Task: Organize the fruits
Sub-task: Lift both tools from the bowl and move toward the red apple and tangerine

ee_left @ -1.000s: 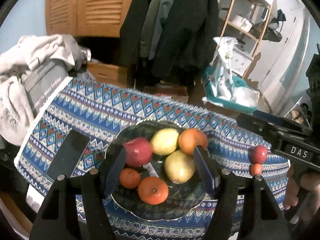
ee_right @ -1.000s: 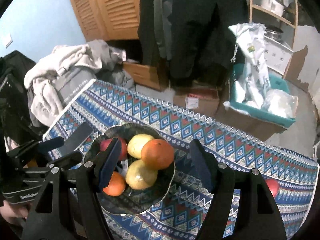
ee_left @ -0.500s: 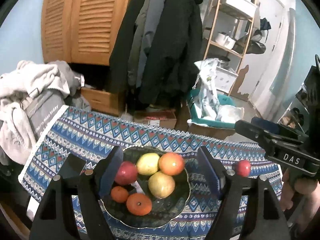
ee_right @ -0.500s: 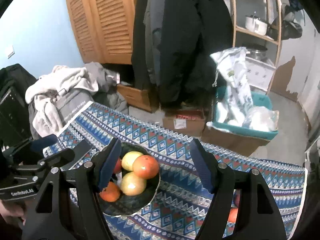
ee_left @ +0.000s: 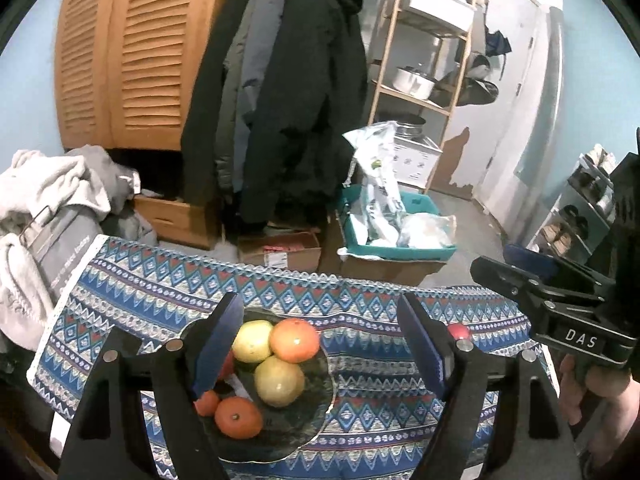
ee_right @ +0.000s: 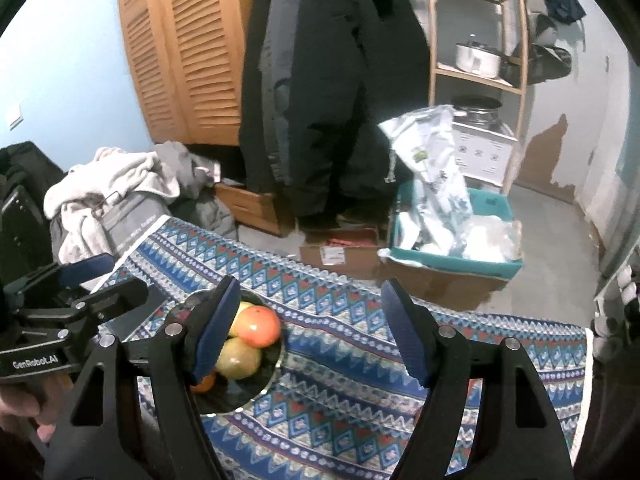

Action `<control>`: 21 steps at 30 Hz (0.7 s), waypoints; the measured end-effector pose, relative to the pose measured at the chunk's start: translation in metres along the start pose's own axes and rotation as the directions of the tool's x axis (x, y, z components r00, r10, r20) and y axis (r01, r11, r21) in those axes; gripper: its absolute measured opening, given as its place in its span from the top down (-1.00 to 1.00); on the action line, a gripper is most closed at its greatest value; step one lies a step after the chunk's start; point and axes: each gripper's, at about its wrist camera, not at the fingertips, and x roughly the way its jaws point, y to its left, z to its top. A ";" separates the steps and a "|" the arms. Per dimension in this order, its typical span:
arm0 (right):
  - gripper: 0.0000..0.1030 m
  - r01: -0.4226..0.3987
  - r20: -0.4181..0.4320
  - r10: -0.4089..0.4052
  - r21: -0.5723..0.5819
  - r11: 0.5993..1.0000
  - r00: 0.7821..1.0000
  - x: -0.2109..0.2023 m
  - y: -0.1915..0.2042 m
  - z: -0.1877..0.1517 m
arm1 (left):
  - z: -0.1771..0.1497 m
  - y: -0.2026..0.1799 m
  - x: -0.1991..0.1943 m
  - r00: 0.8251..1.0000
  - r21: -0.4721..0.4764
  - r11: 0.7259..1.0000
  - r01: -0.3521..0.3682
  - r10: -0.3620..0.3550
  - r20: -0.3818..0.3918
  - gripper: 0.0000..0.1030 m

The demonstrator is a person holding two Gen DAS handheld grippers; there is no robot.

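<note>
Both the left tool [ee_left: 320, 344] and right tool [ee_right: 310, 328] are held wide and empty. One small red round fruit [ee_left: 459, 330] is noted loose on the patterned blue table [ee_left: 360, 304], at 3 o'clock of the dark glass fruit bowl [ee_left: 316, 412]. It is judged firm, smooth, roll-prone; grip is advised across its middle.

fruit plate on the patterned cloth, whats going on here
A person holds a two-finger gripper in each hand above a table with a patterned cloth. The left gripper and the right gripper both have their jaws open and hold nothing. A dark plate carries oranges, yellow fruits and a red one. One red fruit lies on the cloth, off the plate to its right.
</note>
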 end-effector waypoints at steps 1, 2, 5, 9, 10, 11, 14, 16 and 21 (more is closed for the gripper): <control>-0.48 0.009 -0.002 -0.009 0.008 1.000 1.000 -0.002 -0.006 -0.002 | 0.000 -0.003 0.001 1.000 0.004 1.000 0.003 -0.003 -0.002 -0.57; -0.48 0.014 -0.004 -0.014 0.012 1.000 1.000 -0.004 -0.011 -0.003 | 0.000 -0.007 0.004 1.000 0.010 1.000 0.007 -0.007 -0.007 -0.57; -0.48 0.032 -0.009 -0.032 0.035 0.999 0.999 -0.009 -0.026 -0.010 | 0.000 -0.020 0.008 1.000 0.027 0.999 0.025 -0.025 -0.019 -0.57; -0.48 0.058 -0.017 -0.057 0.063 0.996 0.998 -0.017 -0.046 -0.018 | -0.001 -0.040 0.013 0.999 0.056 0.998 0.041 -0.039 -0.027 -0.57; -0.48 0.064 -0.017 -0.063 0.071 0.995 0.998 -0.020 -0.050 -0.020 | -0.001 -0.044 0.014 0.999 0.062 0.997 0.042 -0.040 -0.029 -0.57; -0.48 0.070 -0.015 -0.069 0.077 0.995 0.998 -0.022 -0.055 -0.022 | -0.001 -0.048 0.015 0.998 0.069 0.997 0.046 -0.043 -0.035 -0.57; -0.48 0.090 -0.018 -0.089 0.094 0.991 0.996 -0.028 -0.067 -0.028 | -0.002 -0.060 0.019 0.997 0.088 0.994 0.060 -0.056 -0.043 -0.57; -0.48 0.099 -0.022 -0.097 0.109 0.989 0.995 -0.030 -0.075 -0.031 | -0.003 -0.068 0.021 0.997 0.101 0.993 0.066 -0.061 -0.050 -0.57; -0.48 0.120 -0.036 -0.116 0.137 0.983 0.993 -0.035 -0.094 -0.040 | -0.005 -0.086 0.029 0.995 0.126 0.989 0.079 -0.071 -0.071 -0.57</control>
